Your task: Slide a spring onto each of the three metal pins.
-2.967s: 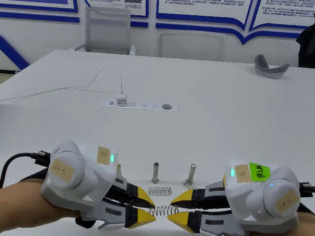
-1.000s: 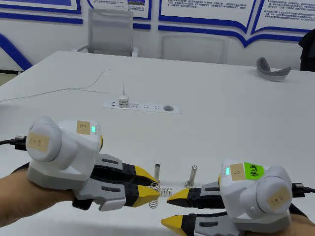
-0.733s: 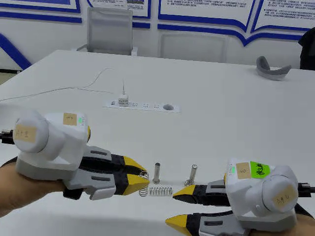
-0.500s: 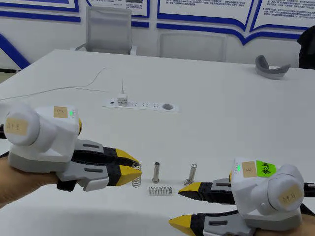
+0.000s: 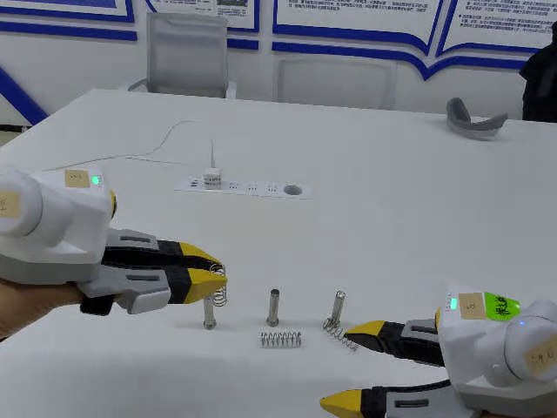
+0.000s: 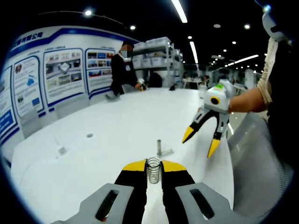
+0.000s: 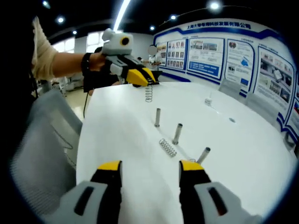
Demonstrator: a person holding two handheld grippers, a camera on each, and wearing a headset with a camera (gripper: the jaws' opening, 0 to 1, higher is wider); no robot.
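Three short metal pins stand upright on the white table: the left pin (image 5: 209, 313), the middle pin (image 5: 273, 306) and the right pin (image 5: 335, 308). My left gripper (image 5: 214, 279) is shut on a spring (image 5: 219, 286), which hangs upright just above the left pin. In the left gripper view that spring (image 6: 153, 169) sits between the yellow tips. A second spring (image 5: 281, 339) lies flat in front of the middle pin. A third spring (image 5: 341, 333) lies at the right pin's foot. My right gripper (image 5: 352, 367) is open and holds nothing, low at the right, near that pin. The right gripper view shows its own jaws (image 7: 150, 167) apart.
A white power strip (image 5: 235, 185) with a plugged-in charger and a thin cable lies mid-table. A grey curved object (image 5: 474, 120) rests at the far right. An office chair (image 5: 190, 52) stands behind the table. A person (image 6: 124, 70) stands at the table's far end.
My left gripper has carried the spring leftward, from beside the middle pin to above the left pin. My right gripper has drawn back towards the lower right, still open.
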